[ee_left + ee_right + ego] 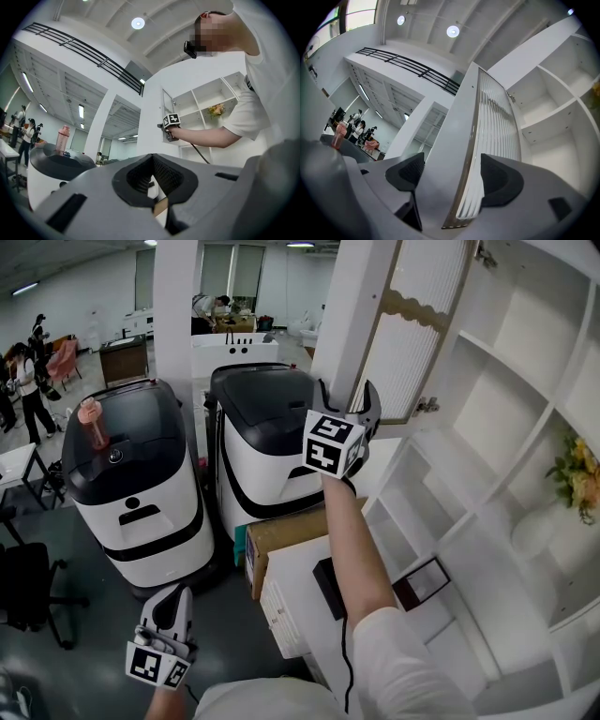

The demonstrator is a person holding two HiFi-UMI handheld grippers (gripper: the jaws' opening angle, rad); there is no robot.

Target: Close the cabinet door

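The white cabinet door with a ribbed glass panel stands swung out from the open white shelf cabinet. My right gripper is raised to the door's lower edge, one jaw on each face. In the right gripper view the door runs between the pads, and my right gripper is shut on it. My left gripper hangs low at the bottom left, shut and holding nothing. The left gripper view shows my left gripper with pads together, and far off the right gripper at the door.
Two white-and-black wheeled machines stand left of the cabinet, one carrying a pink bottle. A cardboard box sits below the door. Flowers rest on a shelf. A white pillar rises behind; people stand far left.
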